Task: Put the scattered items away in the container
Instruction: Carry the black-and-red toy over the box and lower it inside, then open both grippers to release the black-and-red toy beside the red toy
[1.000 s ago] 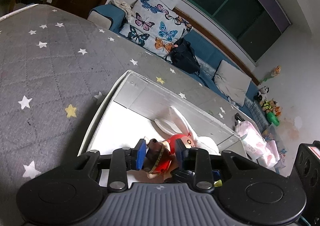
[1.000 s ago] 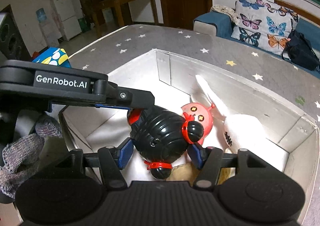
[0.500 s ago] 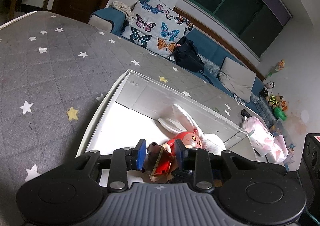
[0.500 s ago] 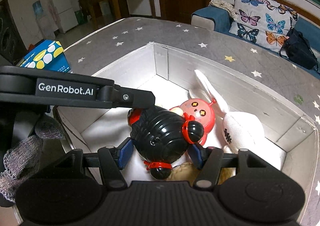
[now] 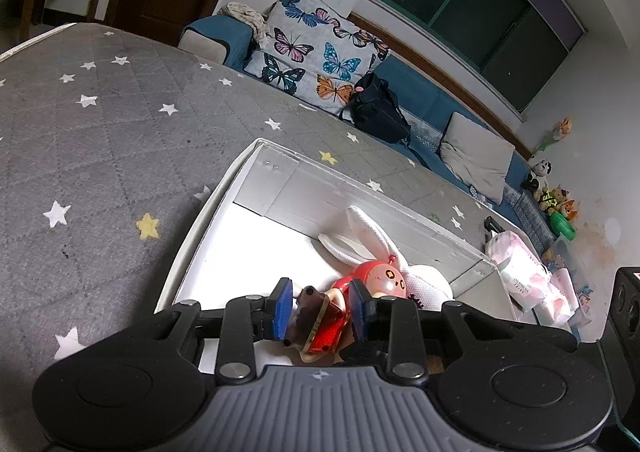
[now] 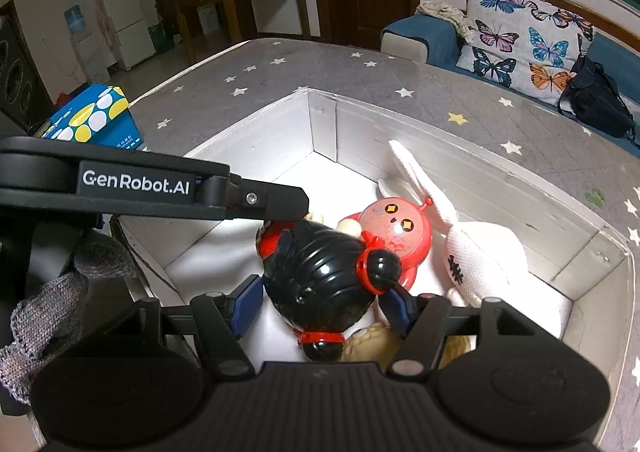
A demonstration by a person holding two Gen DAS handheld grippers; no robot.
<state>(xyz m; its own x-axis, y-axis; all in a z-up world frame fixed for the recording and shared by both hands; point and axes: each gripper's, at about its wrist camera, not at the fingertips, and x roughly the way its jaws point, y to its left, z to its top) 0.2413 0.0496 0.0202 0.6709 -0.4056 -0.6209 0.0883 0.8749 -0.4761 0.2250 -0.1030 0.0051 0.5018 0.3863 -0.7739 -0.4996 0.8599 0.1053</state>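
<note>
Left wrist view: the left gripper (image 5: 320, 306) clamped a small red-and-brown toy (image 5: 318, 322) above the white box (image 5: 208, 212), which already held a white plush rabbit (image 5: 424, 280) and a red round-headed doll (image 5: 380, 278); release appeared due. Right wrist view: the right gripper (image 6: 322, 306) gripped a black-haired doll (image 6: 320, 280) over the same box (image 6: 480, 188), where opening the fingers would drop it beside a tan toy (image 6: 370, 344).

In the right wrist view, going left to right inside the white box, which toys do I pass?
Black-haired doll in the right tongs → red round-headed toy → white plush rabbit.
</note>
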